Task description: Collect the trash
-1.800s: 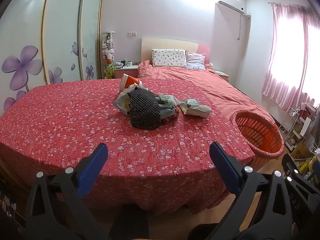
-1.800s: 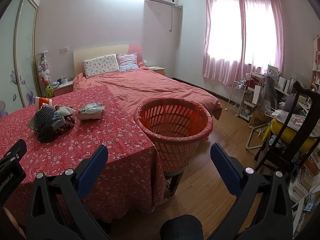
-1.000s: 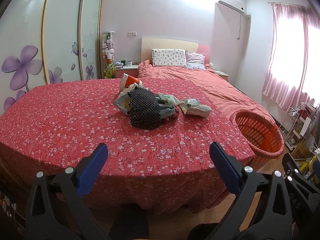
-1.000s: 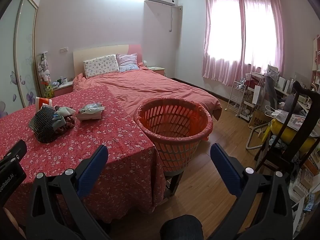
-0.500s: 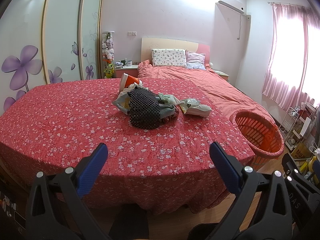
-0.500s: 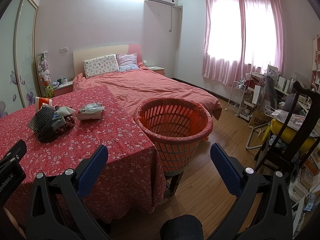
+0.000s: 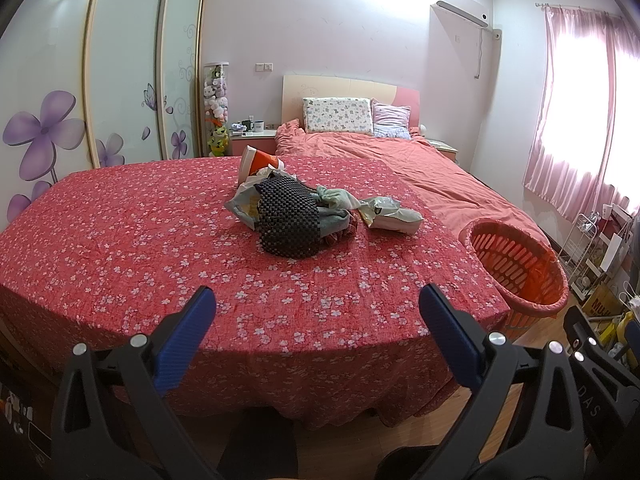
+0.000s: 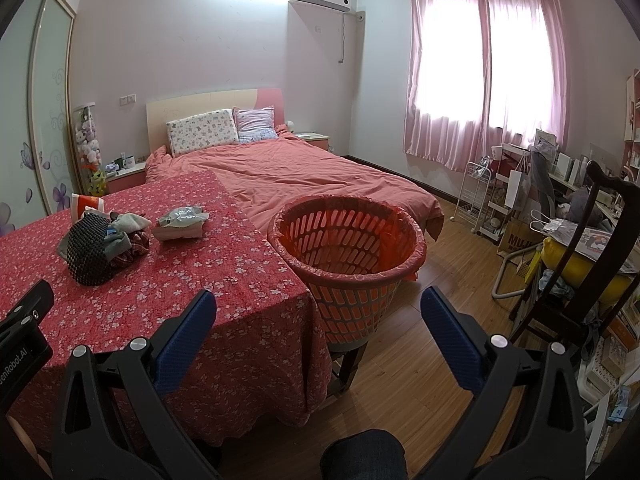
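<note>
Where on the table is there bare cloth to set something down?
Bare cloth runs along the near edge of the table, by the left gripper, and across its wardrobe side. The trash pile and white packet crowd the middle, toward the orange basket.

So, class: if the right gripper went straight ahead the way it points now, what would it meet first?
Probably the orange basket: it stands directly ahead of the open right gripper, beside the table. Depth is uncertain.

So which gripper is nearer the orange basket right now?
Right. The right gripper points almost straight at the orange basket, which sits just beyond its open fingers. The left gripper faces the trash pile on the table, with the basket off to its right.
</note>
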### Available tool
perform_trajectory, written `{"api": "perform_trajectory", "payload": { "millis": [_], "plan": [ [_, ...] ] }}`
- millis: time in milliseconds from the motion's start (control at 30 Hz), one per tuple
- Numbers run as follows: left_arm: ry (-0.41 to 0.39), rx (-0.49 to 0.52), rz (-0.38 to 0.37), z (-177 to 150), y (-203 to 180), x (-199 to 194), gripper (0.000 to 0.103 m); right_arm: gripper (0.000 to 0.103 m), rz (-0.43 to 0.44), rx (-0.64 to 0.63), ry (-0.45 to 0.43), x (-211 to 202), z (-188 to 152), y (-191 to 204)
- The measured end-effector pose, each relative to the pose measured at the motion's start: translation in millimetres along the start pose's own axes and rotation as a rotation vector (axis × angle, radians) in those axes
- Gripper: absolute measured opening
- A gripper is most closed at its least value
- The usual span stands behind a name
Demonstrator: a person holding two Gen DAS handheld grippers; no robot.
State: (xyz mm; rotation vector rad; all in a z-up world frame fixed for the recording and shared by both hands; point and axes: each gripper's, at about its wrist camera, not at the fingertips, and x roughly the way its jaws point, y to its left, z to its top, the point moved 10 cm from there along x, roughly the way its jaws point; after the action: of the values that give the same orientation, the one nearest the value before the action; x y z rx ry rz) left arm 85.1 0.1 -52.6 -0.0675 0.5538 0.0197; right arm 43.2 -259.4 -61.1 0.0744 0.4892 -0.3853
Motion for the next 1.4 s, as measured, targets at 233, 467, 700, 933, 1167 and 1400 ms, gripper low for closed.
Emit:
{"api": "perform_trajectory", "payload": {
  "millis": [233, 467, 700, 933, 1167, 1400],
  "plan": [
    [0.001, 0.000, 0.000, -0.1, 0.0, 0.0, 0.099, 0.101, 0.000, 0.000, 0.000, 0.3, -0.1, 0.0],
    [0.000, 0.001, 0.000, 0.0, -0.1, -0.1, 0.099, 0.101, 0.000, 0.000, 0.001, 0.4, -0.2, -0.4],
    [0.000, 0.002, 0.000, -0.1, 0.0, -0.3, 0.099, 0.101, 0.000, 0.000, 0.001, 0.7, -0.2, 0.2],
    [0.002, 0.002, 0.000, -0.3, 0.0, -0.2, 0.099, 0.101, 0.000, 0.000, 0.002, 1.0, -0.4, 0.3],
    [0.003, 0.002, 0.000, -0.4, 0.2, -0.4, 0.099, 0.101, 0.000, 0.000, 0.003, 1.4, -0.9, -0.1],
    [0.010, 0.001, 0.004, -2.0, 4.1, 1.8, 0.099, 0.101, -0.003, 0.001, 0.004, 1.6, -0.1, -3.0]
  ]
}}
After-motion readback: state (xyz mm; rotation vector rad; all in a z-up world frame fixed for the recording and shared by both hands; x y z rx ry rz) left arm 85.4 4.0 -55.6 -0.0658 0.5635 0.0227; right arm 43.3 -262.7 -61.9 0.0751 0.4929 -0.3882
